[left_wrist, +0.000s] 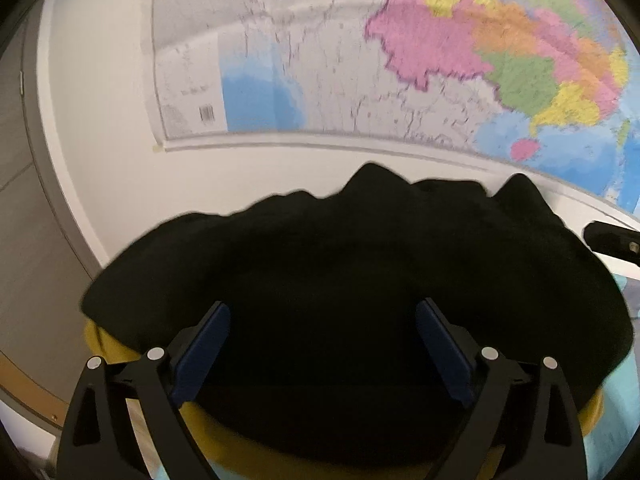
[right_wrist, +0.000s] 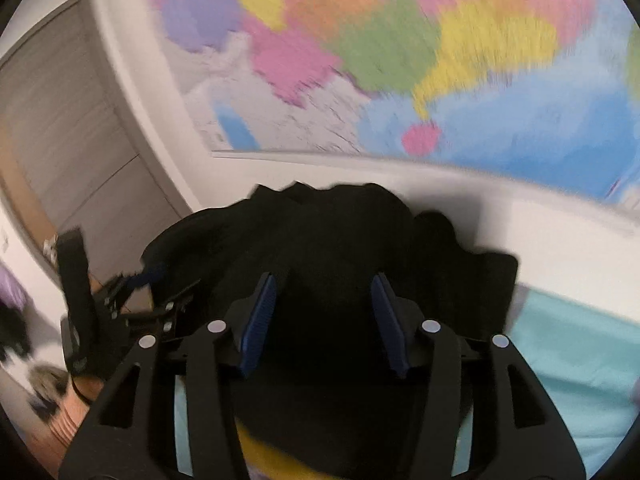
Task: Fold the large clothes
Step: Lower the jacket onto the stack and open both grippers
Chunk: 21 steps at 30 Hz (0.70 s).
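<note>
A large black garment (left_wrist: 352, 264) lies bunched in a heap on top of a mustard-yellow item (left_wrist: 240, 440). My left gripper (left_wrist: 322, 344) is open, its blue pads (left_wrist: 200, 352) spread wide just above the near side of the black heap. My right gripper (right_wrist: 324, 320) is also open over the same black garment (right_wrist: 340, 248), with some yellow (right_wrist: 264, 452) showing beneath. The left gripper appears in the right wrist view (right_wrist: 132, 300) at the garment's left edge. The right gripper's tip shows at the right edge of the left wrist view (left_wrist: 612, 240).
A white wall with a large coloured map (left_wrist: 400, 60) stands right behind the heap. A turquoise sheet (right_wrist: 568, 340) covers the surface to the right. A grey door (right_wrist: 72, 140) is at the left, with wooden flooring (right_wrist: 60, 416) below.
</note>
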Tool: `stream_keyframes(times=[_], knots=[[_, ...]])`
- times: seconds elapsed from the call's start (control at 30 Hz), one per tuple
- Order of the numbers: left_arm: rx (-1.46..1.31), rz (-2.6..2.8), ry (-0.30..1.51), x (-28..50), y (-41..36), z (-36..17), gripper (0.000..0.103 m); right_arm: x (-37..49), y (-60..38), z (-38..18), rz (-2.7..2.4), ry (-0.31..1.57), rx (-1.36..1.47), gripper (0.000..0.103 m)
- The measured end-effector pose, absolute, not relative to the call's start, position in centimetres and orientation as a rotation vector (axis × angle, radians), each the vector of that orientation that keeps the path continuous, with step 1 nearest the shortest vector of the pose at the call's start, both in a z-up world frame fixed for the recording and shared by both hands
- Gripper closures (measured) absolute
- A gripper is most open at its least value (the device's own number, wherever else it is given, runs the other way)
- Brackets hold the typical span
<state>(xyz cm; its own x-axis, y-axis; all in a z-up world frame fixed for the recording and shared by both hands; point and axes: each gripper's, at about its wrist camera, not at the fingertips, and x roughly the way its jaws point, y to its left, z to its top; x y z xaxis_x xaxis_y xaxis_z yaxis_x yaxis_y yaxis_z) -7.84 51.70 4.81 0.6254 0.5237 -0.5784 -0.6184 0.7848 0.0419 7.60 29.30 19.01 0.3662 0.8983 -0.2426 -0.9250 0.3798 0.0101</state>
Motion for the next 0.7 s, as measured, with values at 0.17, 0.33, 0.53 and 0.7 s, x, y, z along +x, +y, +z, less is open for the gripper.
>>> stream_keyframes(times=[0.17,0.33,0.53,0.7], knots=[[-0.18,0.585,0.565,-10.1,49.5,4.9,0.012,3.9,27.8,16.1,1.168,0.127,-0.258,0.049],[-0.202,0.561,0.625,-9.0,49.6,2.3,0.011,4.2,29.3,12.8,1.12,0.146,-0.344,0.049],[-0.196,0.61,0.58,-10.1,47.6,2.9,0.011,2.9,27.8,12.3,1.106,0.098,-0.272,0.043],[-0.201,0.649,0.539,-11.8,45.1,3.3,0.007,1.0,26.0,11.6,1.106,0.053,-0.261,0.037]])
